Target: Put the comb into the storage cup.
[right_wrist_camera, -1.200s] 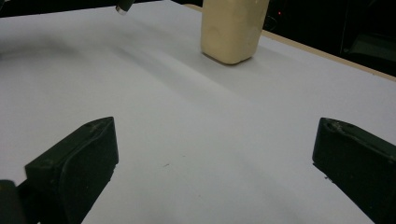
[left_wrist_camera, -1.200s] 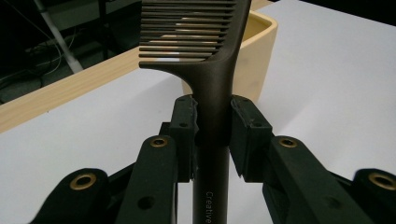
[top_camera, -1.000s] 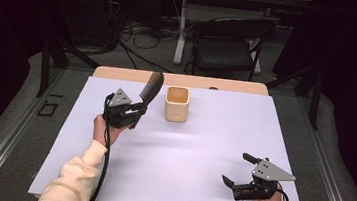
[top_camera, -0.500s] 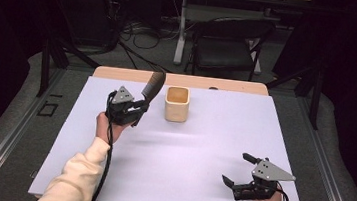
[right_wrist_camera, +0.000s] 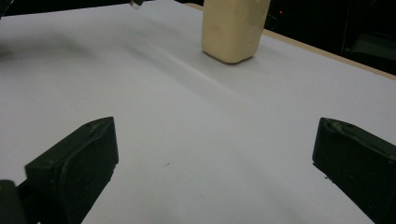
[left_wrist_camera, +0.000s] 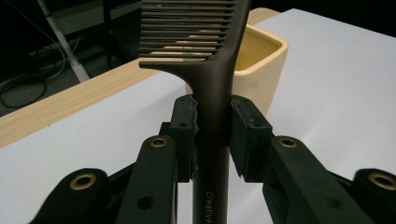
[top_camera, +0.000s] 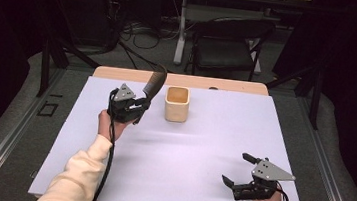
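Left tool (left_wrist_camera: 212,123) clamped on handle of dark comb (left_wrist_camera: 205,56), held upright above worktop (top_camera: 201,148), just left of cream cup (top_camera: 176,104). Comb likely light, stiff, smooth; handle grip suits. Right tool (right_wrist_camera: 212,163) spread apart, empty.

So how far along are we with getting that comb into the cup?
Done: the left gripper is shut on the comb handle, lifted off the table. In hand: the comb is held tilted just left of the cream cup, teeth up. Left: move it over the cup's mouth and release. The right gripper rests open near the table's front edge.
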`<action>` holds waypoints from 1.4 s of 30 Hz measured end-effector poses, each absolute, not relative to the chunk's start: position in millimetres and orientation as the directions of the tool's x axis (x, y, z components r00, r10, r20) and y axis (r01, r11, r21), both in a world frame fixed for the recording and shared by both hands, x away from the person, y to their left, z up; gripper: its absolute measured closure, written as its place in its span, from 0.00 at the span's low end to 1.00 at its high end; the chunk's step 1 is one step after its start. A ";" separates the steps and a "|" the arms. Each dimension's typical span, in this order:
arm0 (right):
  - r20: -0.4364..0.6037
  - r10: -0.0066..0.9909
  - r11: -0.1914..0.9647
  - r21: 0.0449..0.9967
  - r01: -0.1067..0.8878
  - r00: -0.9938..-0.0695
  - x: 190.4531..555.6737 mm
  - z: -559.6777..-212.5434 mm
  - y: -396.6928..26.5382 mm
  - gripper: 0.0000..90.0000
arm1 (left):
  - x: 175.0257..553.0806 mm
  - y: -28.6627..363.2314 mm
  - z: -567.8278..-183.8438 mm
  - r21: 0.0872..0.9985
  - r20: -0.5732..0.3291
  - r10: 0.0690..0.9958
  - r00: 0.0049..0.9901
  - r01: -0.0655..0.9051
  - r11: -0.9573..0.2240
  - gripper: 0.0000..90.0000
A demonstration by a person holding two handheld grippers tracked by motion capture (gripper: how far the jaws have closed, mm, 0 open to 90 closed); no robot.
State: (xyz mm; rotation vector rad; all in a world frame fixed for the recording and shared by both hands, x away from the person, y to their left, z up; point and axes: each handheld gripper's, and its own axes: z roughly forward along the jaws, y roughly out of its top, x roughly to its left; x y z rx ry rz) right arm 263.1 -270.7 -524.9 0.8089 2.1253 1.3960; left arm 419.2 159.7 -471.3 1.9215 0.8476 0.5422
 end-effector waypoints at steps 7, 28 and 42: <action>-0.064 0.693 0.310 0.926 0.217 -0.718 263.0 -524.9 -270.7 0.00 | 422.5 152.8 -465.1 0.889 0.028 0.743 0.669 0.323 -0.325 0.80; -0.061 0.696 0.307 0.926 0.219 -0.715 263.4 -525.0 -271.2 0.00 | 431.2 146.6 -460.4 0.891 0.021 0.744 0.668 0.324 -0.317 0.80; -0.063 0.696 0.309 0.926 0.219 -0.716 263.2 -524.9 -271.3 0.00 | 436.6 143.1 -455.5 0.894 0.018 0.744 0.668 0.321 -0.311 0.81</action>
